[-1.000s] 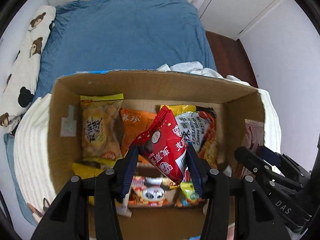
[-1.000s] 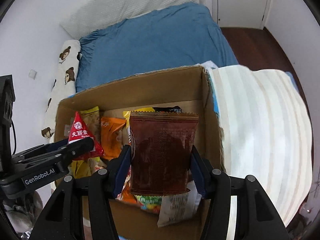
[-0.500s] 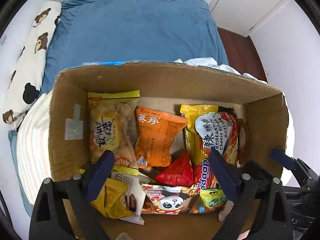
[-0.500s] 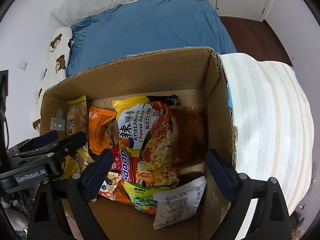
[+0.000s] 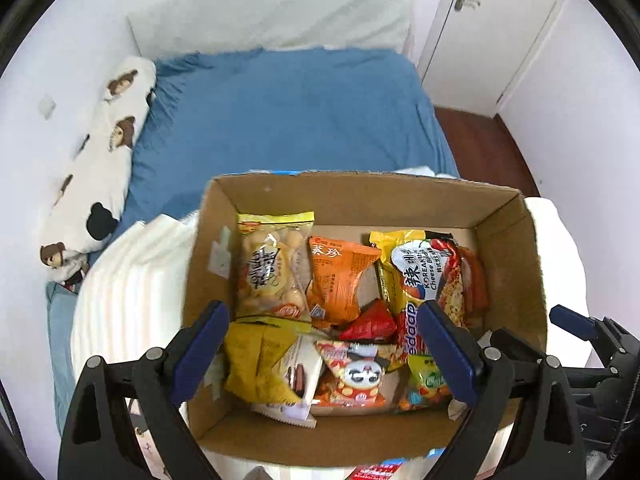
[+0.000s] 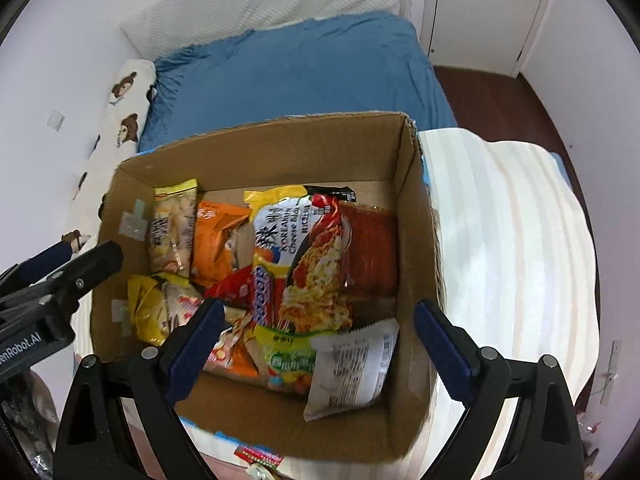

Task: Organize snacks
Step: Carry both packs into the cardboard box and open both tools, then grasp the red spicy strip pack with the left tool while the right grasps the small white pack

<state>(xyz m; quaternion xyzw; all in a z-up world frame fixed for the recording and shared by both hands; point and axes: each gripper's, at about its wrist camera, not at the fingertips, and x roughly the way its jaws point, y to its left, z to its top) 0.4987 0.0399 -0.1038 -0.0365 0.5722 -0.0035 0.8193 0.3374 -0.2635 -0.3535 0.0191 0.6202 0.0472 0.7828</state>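
Snacks: all the ones in view sit inside the cardboard box (image 5: 360, 196), which stands on a striped white blanket (image 6: 512, 240) at the foot of a blue bed (image 5: 288, 112). Inside the box, far left wall: clear yellow-topped bag of round biscuits (image 5: 272, 268); just right of it an orange packet (image 5: 336, 276); right of that the Korean cheese noodle pack (image 6: 308, 248), w/ a dark red-brown packet (image 6: 372, 248) lying against the box's right wall. Mid-box a small red triangular pack (image 5: 370, 322) is wedged between the orange packet & noodles. Near wall of box: crumpled yellow bag (image 5: 256, 356), a panda-print snack (image 5: 356, 376), a green-label pack (image 6: 292, 360) & a white wrapper showing its barcode back (image 6: 352, 368). Left gripper (image 5: 324, 354) hangs over the box's near-left part, jaws wide apart, nothing between the pads. Right gripper (image 6: 316, 352) hangs over the near-right part, jaws opening, also nothing gripped. Progress, my read: well along, prob near done; box is full-ish & no loose snack shows on the blanket beside the box. One printed red wrapper edge (image 6: 260, 452) peeks out below the box's near wall; can't tell if it's a snack left to pack. Left to do, maybe: tidy the heap, since packs overlap & lie askew rather than in rows.
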